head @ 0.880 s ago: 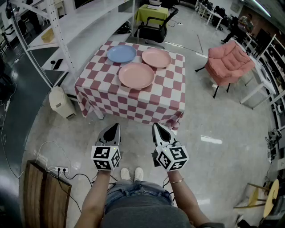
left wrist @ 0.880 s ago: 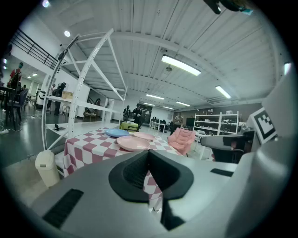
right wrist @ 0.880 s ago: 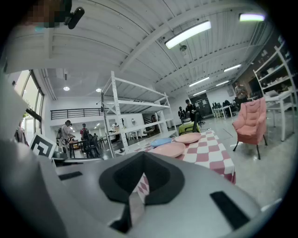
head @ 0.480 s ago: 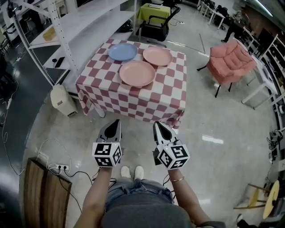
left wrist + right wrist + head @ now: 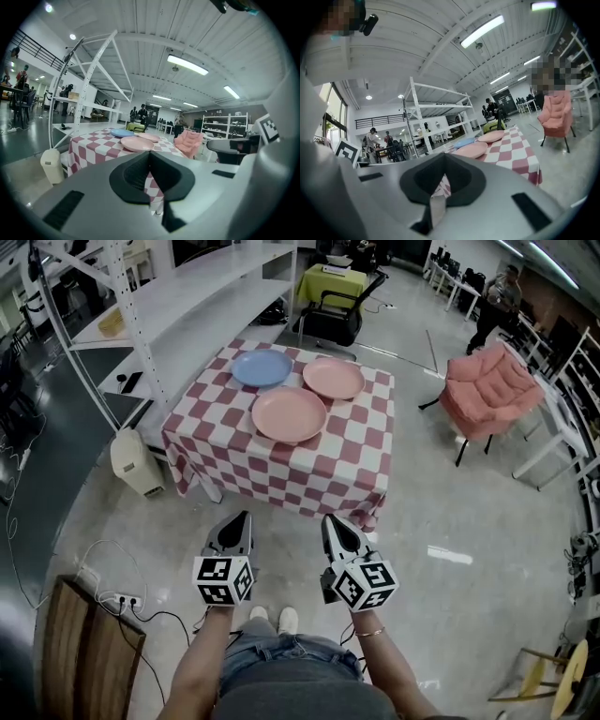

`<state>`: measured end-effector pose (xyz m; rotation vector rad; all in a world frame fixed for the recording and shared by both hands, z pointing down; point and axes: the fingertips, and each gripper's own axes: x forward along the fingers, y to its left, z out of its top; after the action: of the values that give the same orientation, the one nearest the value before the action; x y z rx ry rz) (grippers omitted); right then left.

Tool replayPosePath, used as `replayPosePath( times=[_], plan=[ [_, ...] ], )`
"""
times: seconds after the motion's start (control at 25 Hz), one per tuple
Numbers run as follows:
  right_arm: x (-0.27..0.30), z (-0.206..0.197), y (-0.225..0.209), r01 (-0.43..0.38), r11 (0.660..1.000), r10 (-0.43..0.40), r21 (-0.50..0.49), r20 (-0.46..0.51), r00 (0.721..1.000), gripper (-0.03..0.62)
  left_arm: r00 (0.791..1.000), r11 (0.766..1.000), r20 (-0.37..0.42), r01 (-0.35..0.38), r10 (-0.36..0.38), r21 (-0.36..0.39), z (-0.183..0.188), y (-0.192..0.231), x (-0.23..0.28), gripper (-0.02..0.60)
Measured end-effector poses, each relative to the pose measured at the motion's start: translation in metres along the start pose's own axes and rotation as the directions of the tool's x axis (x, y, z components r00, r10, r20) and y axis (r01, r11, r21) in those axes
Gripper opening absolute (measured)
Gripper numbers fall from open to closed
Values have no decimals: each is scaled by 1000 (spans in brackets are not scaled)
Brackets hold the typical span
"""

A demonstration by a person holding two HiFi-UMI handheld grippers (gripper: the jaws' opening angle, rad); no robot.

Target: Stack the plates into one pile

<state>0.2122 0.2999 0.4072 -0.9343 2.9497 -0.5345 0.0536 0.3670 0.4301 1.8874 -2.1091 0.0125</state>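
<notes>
And here we are at the start, nothing stacked yet. All three plates lie apart on the checked tabletop (image 5: 281, 470): the blue plate (image 5: 262, 367) at the far left, the far pink plate (image 5: 334, 378) just beside it on the right, and the near pink plate (image 5: 289, 414) in front of the pair. None overlaps another.

The person stands on the floor short of the tabletop. The left tongs (image 5: 246, 516) and the right tongs (image 5: 327, 518) are held out side by side, well apart from any plate. Both gripper views show it plainly: each pair of tongs is fully closed with nothing between them, and the plates sit beyond in the distance.

So the step in hand looks like the walk-up. To do it well, I'd say get right up to the near edge first, so there is no long stretch over the cloth. Open the tongs before they reach a rim, not on it. The near pink plate seems the natural base. Take a far plate by its rim, keep it level, and lower it centred so the pile sits true.

Against the earlier shots, very little has changed. The tabletop and tongs sit a touch lower in the head view, and more of the white rack (image 5: 178, 296) on the left shows. The plates keep their places, and both tongs are closed and empty as before.
</notes>
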Motion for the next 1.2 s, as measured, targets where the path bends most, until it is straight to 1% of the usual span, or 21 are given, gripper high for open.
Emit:
replayPosePath(
  times=[0.2, 0.48, 0.6, 0.72, 0.84, 1.08, 1.2],
  plan=[
    [8, 7, -15, -8, 1000, 8, 10, 7, 1000, 9, 999, 1000, 19, -27, 27, 4, 7, 2, 11, 15],
    [34, 12, -25, -29, 999, 29, 20, 7, 1000, 9, 999, 999, -2, -47, 47, -2, 9, 18, 33, 15],
    [51, 10, -34, -20, 999, 19, 37, 2, 1000, 9, 999, 999, -9, -42, 42, 21, 13, 26, 51, 15],
    [70, 10, -43, 1, 1000, -1, 31, -3, 1000, 9, 1000, 999, -11, -23, 24, 48, 19, 35, 73, 15],
    [96, 10, -54, 19, 999, -18, 30, -8, 1000, 9, 1000, 999, -17, -7, 8, 52, 22, 51, 100, 15],
    [157, 9, -74, 56, 997, -55, 46, -29, 998, 9, 999, 1000, -38, 5, -4, 12, 30, 96, 157, 15],
    [188, 9, -83, 73, 996, -70, 60, -46, 996, 9, 998, 1000, -61, 11, -11, -6, 31, 118, 183, 15]
  ],
)
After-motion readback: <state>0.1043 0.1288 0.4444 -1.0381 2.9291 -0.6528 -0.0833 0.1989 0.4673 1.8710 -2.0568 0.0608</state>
